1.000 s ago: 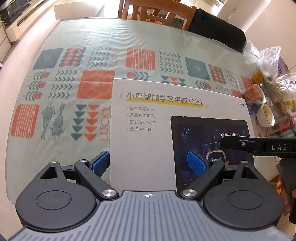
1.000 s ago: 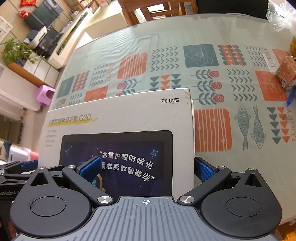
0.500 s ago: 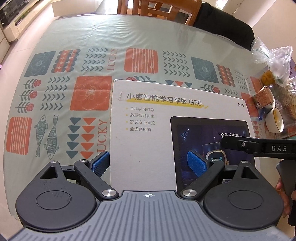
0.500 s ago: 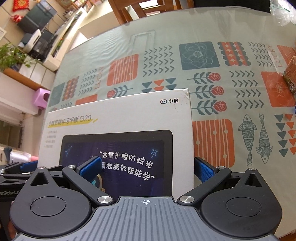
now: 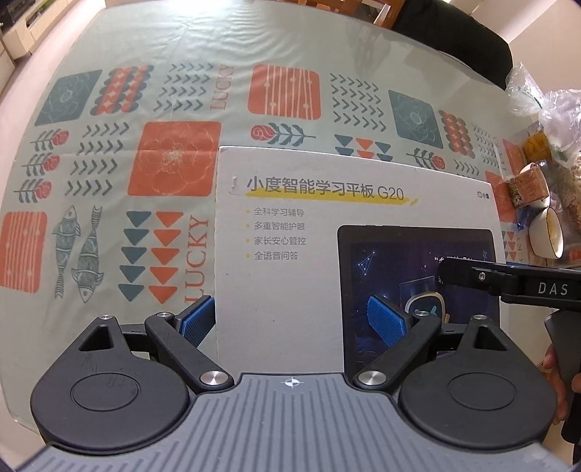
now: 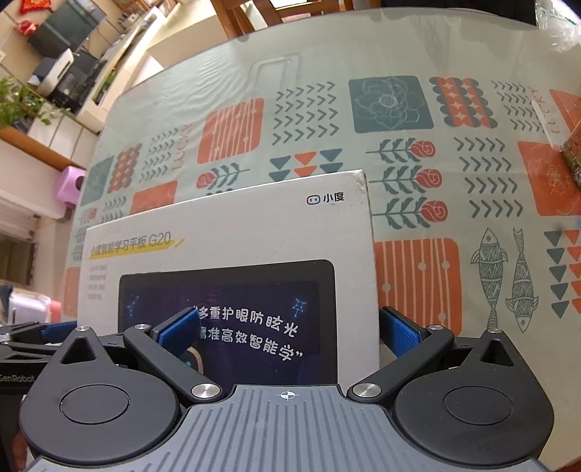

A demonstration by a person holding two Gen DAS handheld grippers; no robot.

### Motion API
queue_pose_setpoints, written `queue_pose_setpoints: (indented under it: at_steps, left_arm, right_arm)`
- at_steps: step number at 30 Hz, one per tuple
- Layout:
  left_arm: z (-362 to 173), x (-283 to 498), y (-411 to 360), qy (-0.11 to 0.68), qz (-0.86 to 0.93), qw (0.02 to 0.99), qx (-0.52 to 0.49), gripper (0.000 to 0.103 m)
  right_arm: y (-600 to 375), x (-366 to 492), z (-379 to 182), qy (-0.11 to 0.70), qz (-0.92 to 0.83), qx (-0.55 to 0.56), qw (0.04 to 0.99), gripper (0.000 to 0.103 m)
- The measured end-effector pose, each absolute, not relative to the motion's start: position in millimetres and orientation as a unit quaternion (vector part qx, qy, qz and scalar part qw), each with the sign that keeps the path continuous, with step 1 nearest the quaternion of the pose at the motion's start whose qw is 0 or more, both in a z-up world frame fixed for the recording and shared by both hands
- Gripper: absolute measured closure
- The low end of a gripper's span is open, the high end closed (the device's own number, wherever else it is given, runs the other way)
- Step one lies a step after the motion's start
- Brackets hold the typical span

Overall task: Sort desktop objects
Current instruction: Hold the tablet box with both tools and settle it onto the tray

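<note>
A flat white tablet box (image 5: 308,254) with a dark tablet picture lies between both grippers, over the patterned table. My left gripper (image 5: 290,321) is open; its left pad sits at the box's left edge and its right pad rests over the box top. My right gripper (image 6: 290,332) is open; its right pad sits at the box's right edge (image 6: 372,290) and its left pad is over the tablet picture. The right gripper's black body (image 5: 508,279) shows at the right of the left wrist view. Whether the box rests on the table or is lifted I cannot tell.
Bowls (image 5: 546,232), a snack carton (image 5: 528,185) and plastic bags (image 5: 552,105) crowd the table's right side. A small box corner (image 6: 573,156) shows at the right edge of the right wrist view. Wooden chairs stand beyond the far edge (image 6: 290,11).
The box and both grippers have moved forward over the tablecloth; the pattern has shifted toward me. The pads hold the same spread around the box.
</note>
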State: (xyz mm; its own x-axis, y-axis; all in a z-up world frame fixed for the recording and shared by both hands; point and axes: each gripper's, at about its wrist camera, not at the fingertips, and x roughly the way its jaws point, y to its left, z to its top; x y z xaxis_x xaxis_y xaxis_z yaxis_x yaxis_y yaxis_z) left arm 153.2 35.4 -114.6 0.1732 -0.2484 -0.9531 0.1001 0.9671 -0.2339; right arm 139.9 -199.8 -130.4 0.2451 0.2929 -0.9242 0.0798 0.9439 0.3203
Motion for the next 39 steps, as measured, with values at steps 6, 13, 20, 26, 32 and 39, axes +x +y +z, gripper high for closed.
queue_pose_setpoints:
  at_steps: [6, 13, 20, 26, 32, 39]
  left_arm:
    - [-114, 160, 31, 0.624, -0.127, 0.769, -0.045, 0.000]
    - [-115, 171, 30, 0.616, -0.133, 0.775, -0.037, 0.000]
    - [-120, 166, 42, 0.637, -0.128, 0.758, -0.057, 0.000]
    - [-118, 157, 40, 0.634, -0.135, 0.760, -0.042, 0.000]
    - [-128, 153, 42, 0.644, -0.135, 0.752, -0.043, 0.000]
    - [-143, 155, 39, 0.650, -0.130, 0.748, -0.038, 0.000]
  right_arm:
    - [-205, 136, -134, 0.615, 0.061, 0.165, 0.768, 0.000]
    - [-205, 143, -135, 0.609, 0.054, 0.172, 0.772, 0.000]
    - [-197, 141, -134, 0.611, 0.063, 0.161, 0.773, 0.000]
    - [-203, 130, -138, 0.617, 0.067, 0.174, 0.765, 0.000]
    - [-198, 126, -145, 0.621, 0.064, 0.167, 0.763, 0.000]
    - [-198, 129, -160, 0.628, 0.058, 0.170, 0.757, 0.000]
